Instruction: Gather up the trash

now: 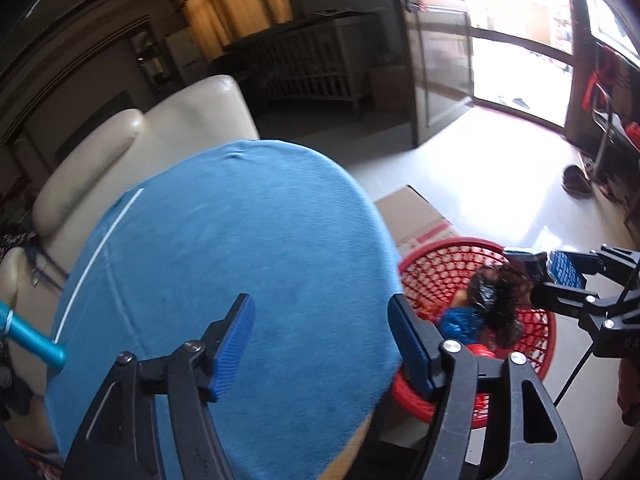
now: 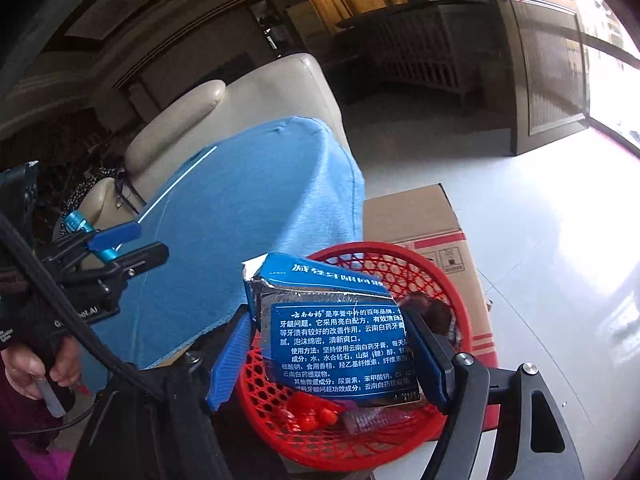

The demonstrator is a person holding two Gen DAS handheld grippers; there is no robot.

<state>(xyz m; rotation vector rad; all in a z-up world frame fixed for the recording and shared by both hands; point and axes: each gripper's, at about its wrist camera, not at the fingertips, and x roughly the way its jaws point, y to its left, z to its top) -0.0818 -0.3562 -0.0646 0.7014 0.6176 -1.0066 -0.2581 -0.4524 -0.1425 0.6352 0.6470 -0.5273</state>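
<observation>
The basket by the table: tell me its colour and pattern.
Red basket, open lattice mesh; the right wrist view shows it best.

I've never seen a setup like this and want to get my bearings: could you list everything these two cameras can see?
Blue printed toothpaste carton: one, blue and silver, between the right gripper's pads above the basket.
Red plastic mesh basket: one, red, on the floor beside the table; holds crumpled wrappers and red scraps.
Blue cloth-covered round table: one, blue, centre.
Brown cardboard box: one, brown with red stripes, behind the basket.
Cream leather sofa: one, cream, behind the table.
White slatted crib: one, pale, far wall.
Glass door: one, bright, far right.
Left gripper: one, black with blue pads, open over the table edge.
Right gripper: one, holding the carton.
Person's hand: one, on the left gripper's handle.
</observation>
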